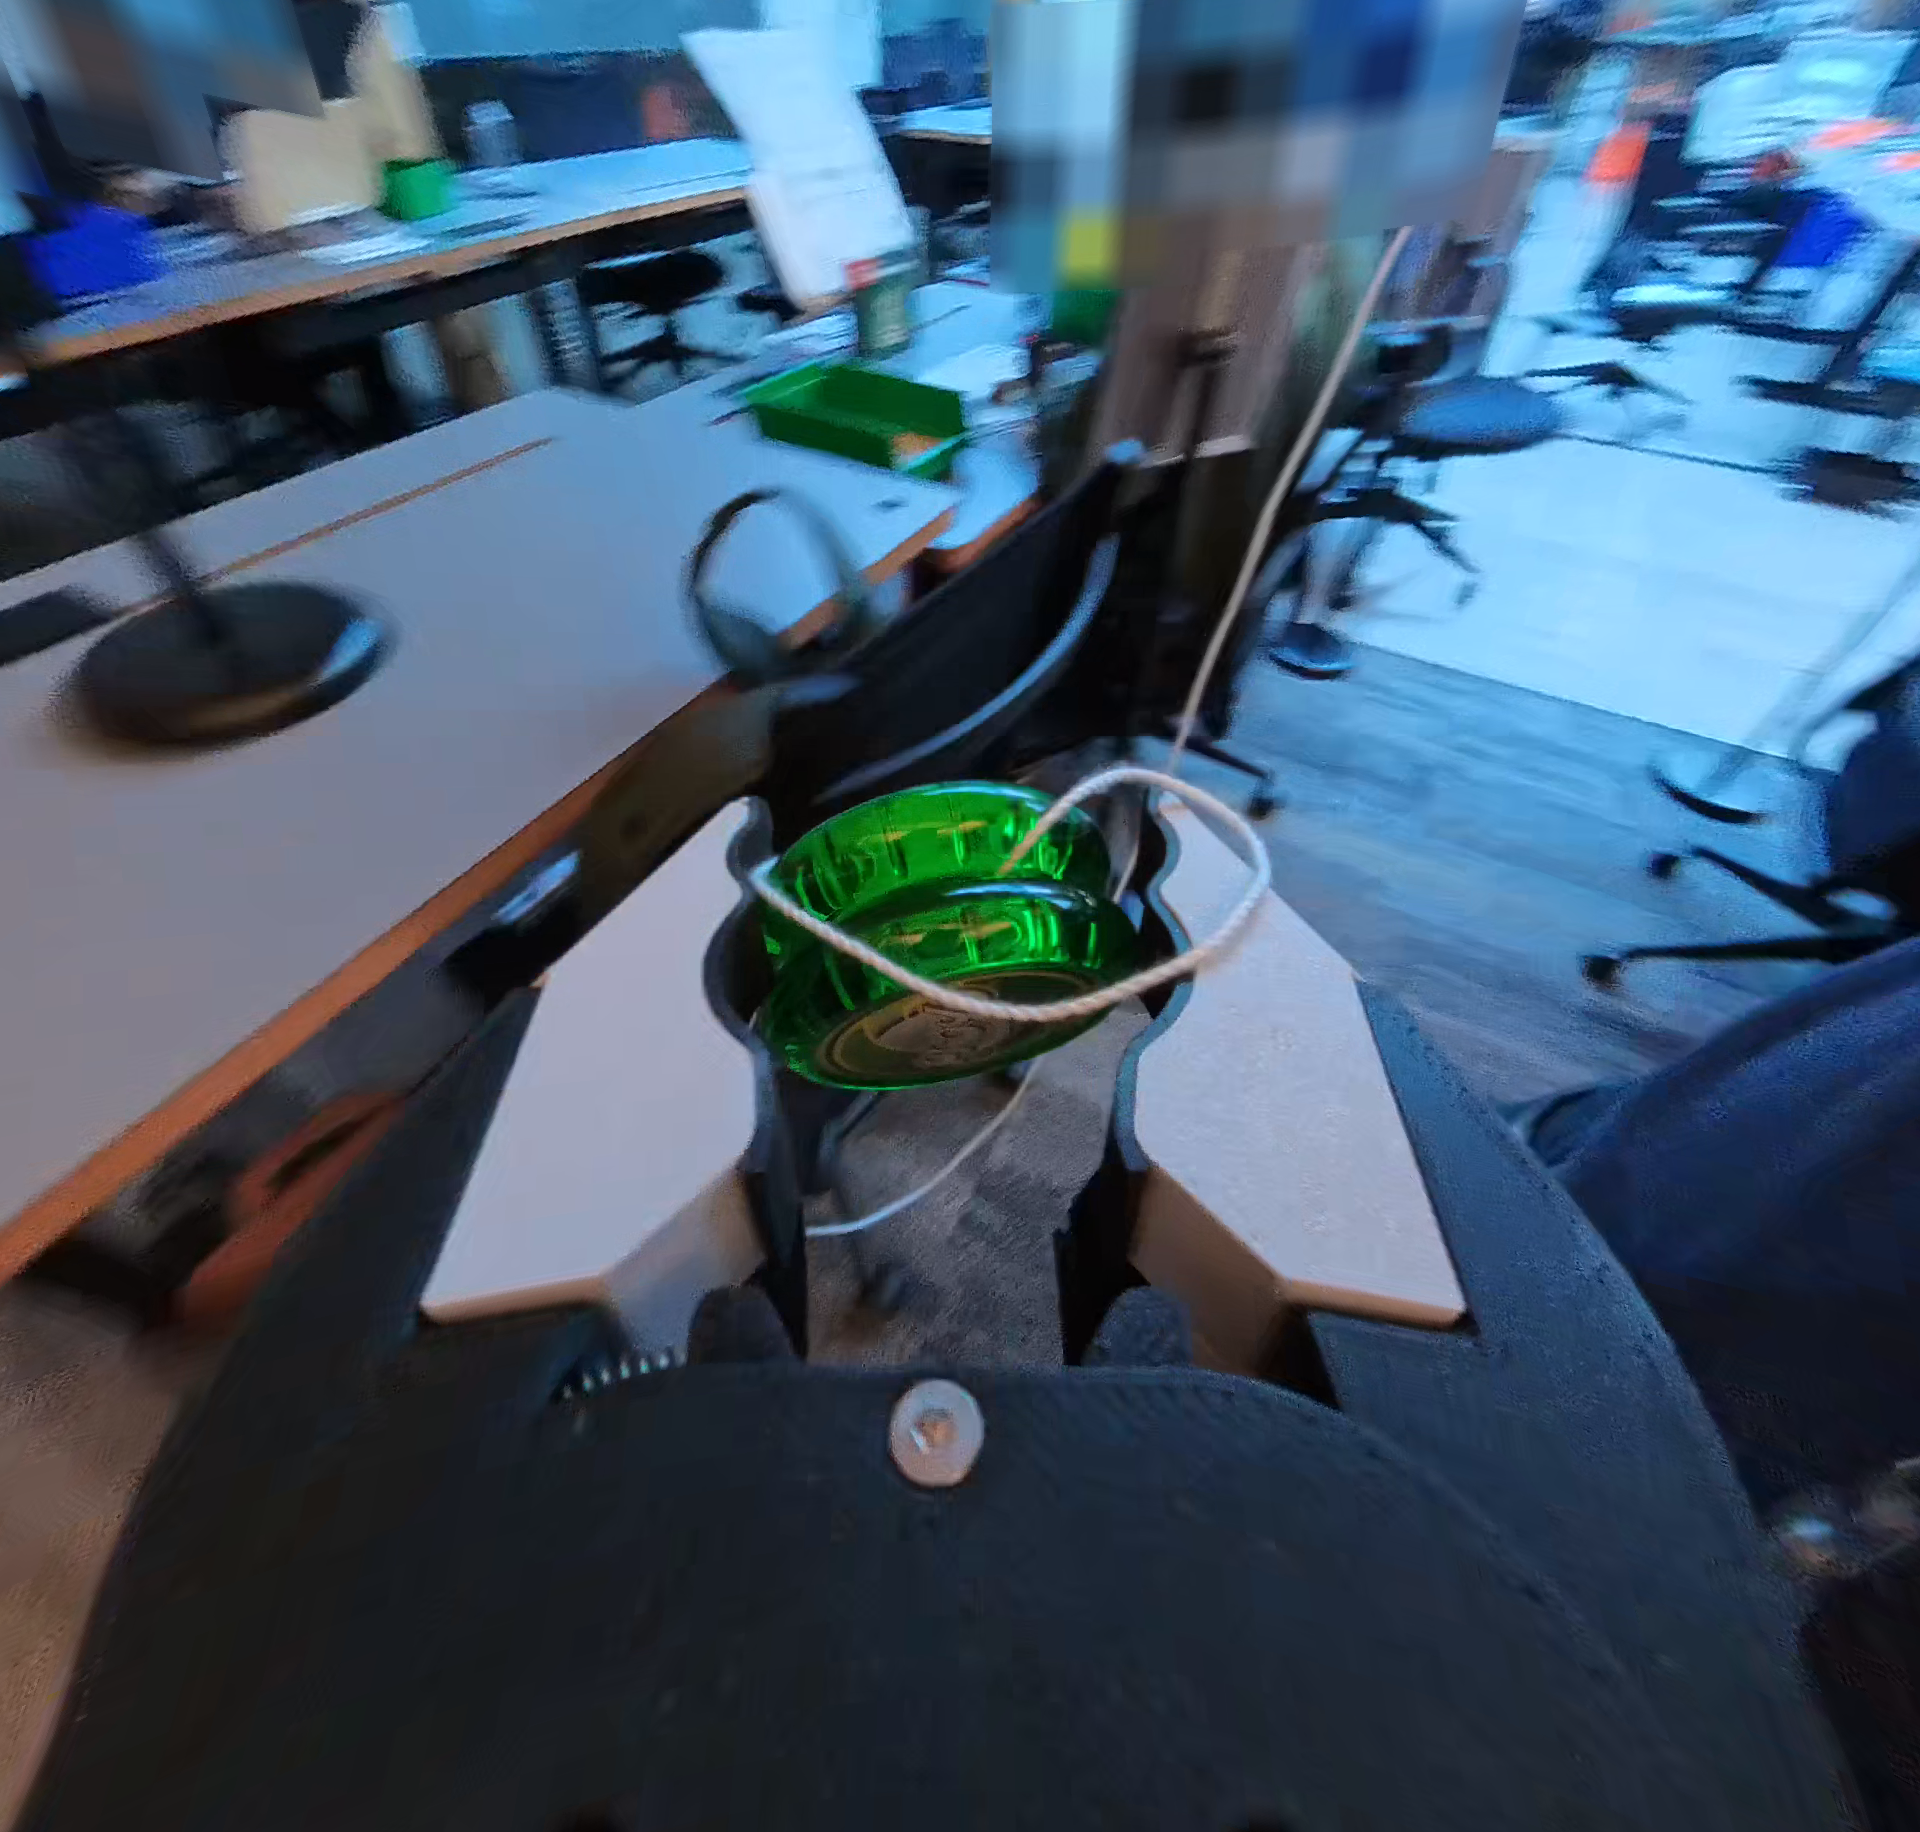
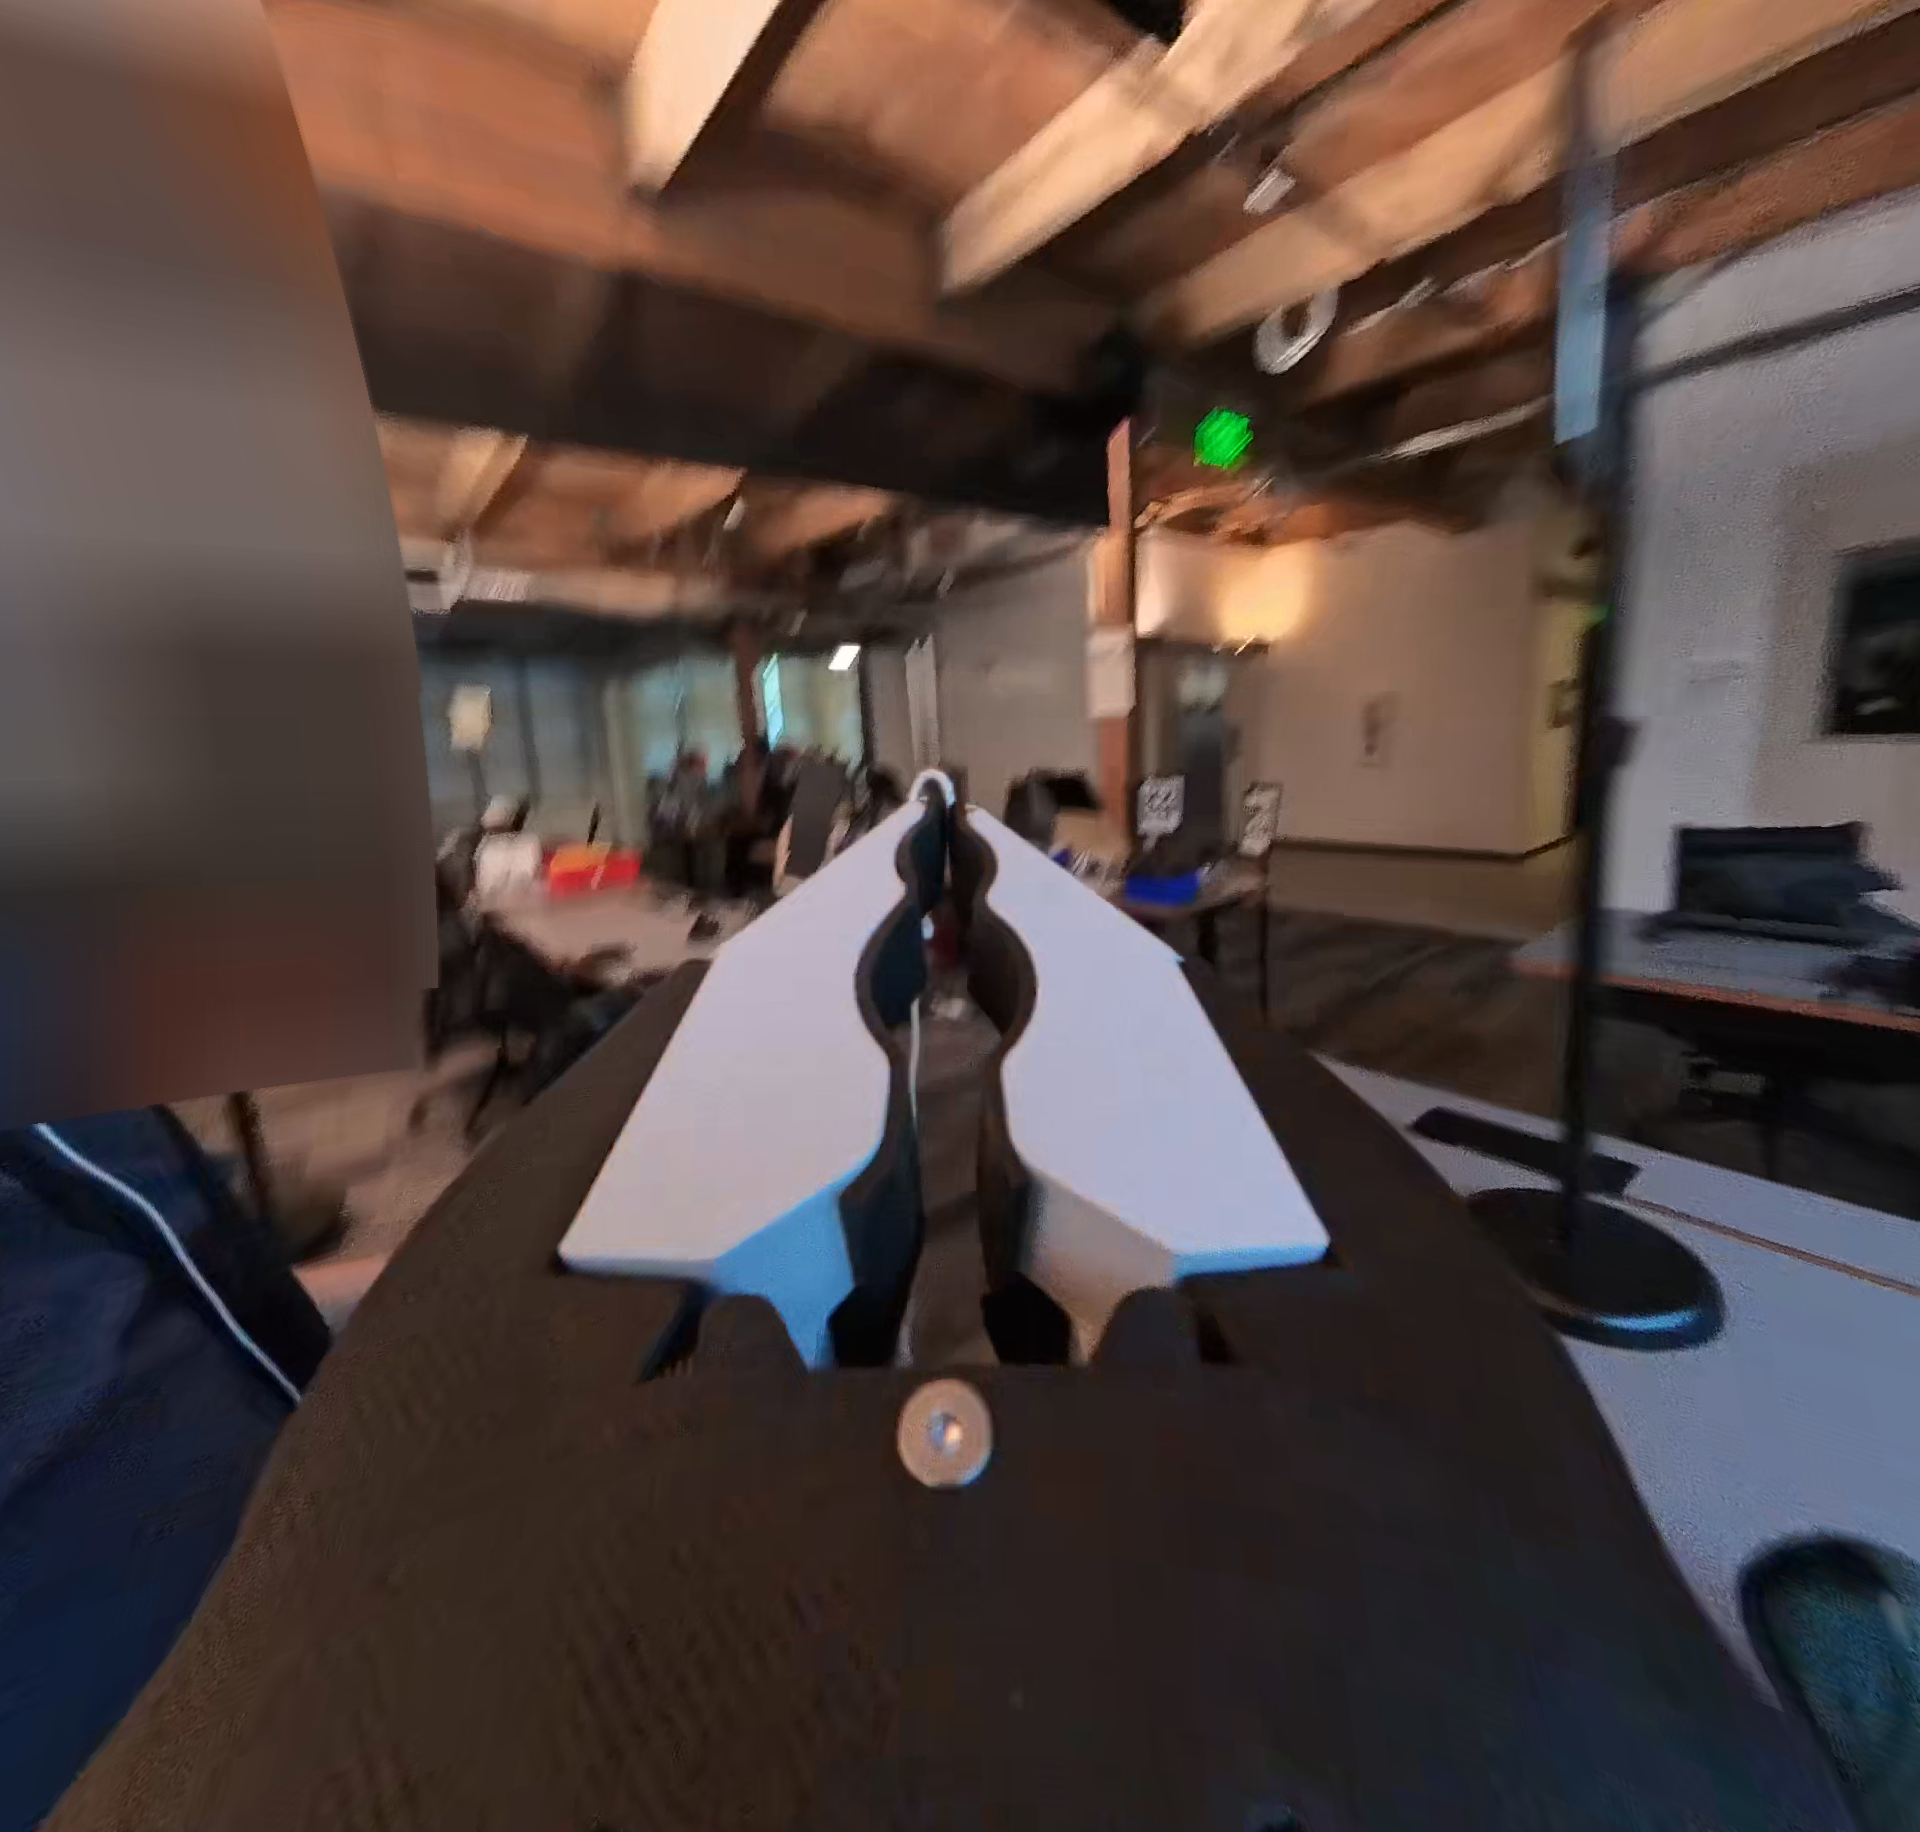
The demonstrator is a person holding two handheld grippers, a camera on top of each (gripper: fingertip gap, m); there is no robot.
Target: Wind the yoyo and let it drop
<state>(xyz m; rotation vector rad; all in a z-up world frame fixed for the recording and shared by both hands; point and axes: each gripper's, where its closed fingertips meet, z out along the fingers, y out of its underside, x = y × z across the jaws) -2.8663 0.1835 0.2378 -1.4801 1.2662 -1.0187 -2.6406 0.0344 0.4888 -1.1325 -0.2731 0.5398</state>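
Well, the translucent green plastic yoyo (image 1: 940, 935) sits tilted, clamped between the left gripper (image 1: 951, 909) fingers, its white twisted string (image 1: 1226, 935) looping loosely across it and rising up. The right gripper (image 2: 932, 808) is pinched closed on the string's top end.

String (image 1: 1288, 473) upper end lost behind mosaic; yoyo (image 1: 940, 935) emblem unreadable.

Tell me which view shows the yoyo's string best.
Left wrist view: the string loops loosely over the green yoyo and runs upward. Right wrist view shows only a thin strand pinched between shut fingertips.
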